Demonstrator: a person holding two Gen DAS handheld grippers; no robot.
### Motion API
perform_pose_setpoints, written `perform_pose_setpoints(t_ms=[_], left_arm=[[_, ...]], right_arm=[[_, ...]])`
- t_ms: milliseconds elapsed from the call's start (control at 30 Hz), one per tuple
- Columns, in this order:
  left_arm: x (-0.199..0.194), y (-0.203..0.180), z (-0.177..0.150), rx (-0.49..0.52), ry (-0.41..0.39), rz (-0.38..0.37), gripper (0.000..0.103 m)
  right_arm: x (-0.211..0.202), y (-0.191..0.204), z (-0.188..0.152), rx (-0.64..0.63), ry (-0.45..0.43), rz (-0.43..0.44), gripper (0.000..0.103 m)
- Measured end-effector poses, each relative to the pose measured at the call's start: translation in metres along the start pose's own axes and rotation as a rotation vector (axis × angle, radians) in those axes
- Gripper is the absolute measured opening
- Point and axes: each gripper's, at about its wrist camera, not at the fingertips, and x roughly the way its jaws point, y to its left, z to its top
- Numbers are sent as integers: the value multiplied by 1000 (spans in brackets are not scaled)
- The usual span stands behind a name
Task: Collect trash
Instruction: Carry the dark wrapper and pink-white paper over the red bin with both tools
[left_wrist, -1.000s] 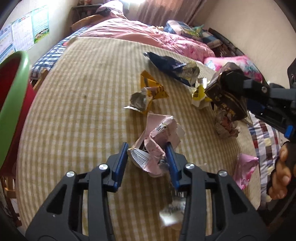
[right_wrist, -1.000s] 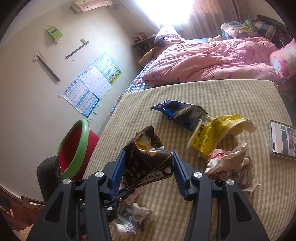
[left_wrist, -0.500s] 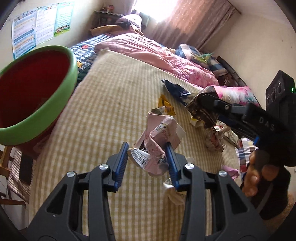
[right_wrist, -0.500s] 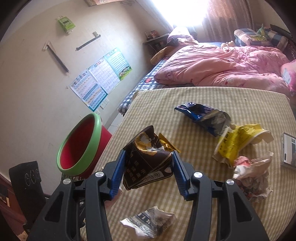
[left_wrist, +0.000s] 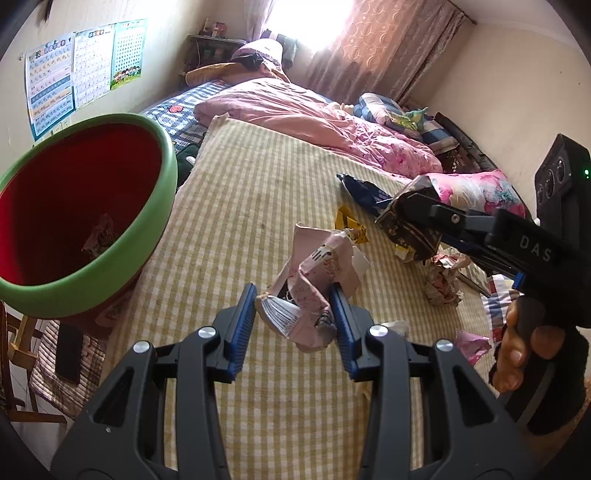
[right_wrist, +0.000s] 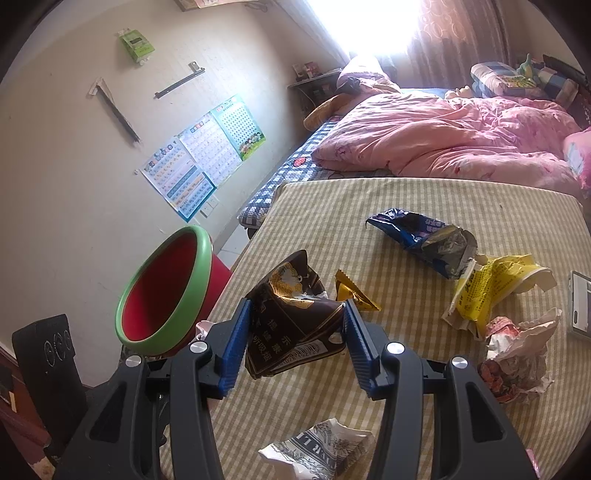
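Observation:
My left gripper (left_wrist: 295, 299) is shut on a crumpled pink wrapper (left_wrist: 314, 280), lifted above the striped bedspread (left_wrist: 258, 192). The red bin with a green rim (left_wrist: 159, 206) stands to its left, with a scrap lying inside. My right gripper (right_wrist: 295, 314) is shut on a dark brown packet (right_wrist: 291, 317); in the left wrist view that gripper (left_wrist: 410, 210) and a person's hand (left_wrist: 517, 350) are at the right. The bin (right_wrist: 184, 288) sits left of the right gripper, beyond the bed edge.
On the bedspread lie a blue foil bag (right_wrist: 421, 236), a yellow wrapper (right_wrist: 487, 291), a small yellow sachet (right_wrist: 351, 295), a crumpled red-and-white paper (right_wrist: 517, 347) and a grey printed wrapper (right_wrist: 317, 450). A phone (right_wrist: 580, 306) lies at the right edge. A pink quilt (right_wrist: 443, 140) covers the far bed.
Both grippers have carried their wrappers leftward toward the bin, the left one also higher. The bin has come much closer and fuller into the left wrist view.

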Motion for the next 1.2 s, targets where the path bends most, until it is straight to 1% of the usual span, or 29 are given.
perform_pose_setpoints(t_ms=[67,200,733,1200], left_arm=[[1,2,0,11,0,1,39],[1,12,1,1,5,-4,39],[-24,40,18,30,-54,-31,39],[-32,63,23,59,-45,-77,39]], right_arm=[[2,2,0,-1,2,-4,48],[7,9,0,-8,4,-13,48],[22,47,-1,-26,-13,-52,48],[27,72,-11,9,-33,-93,48]])
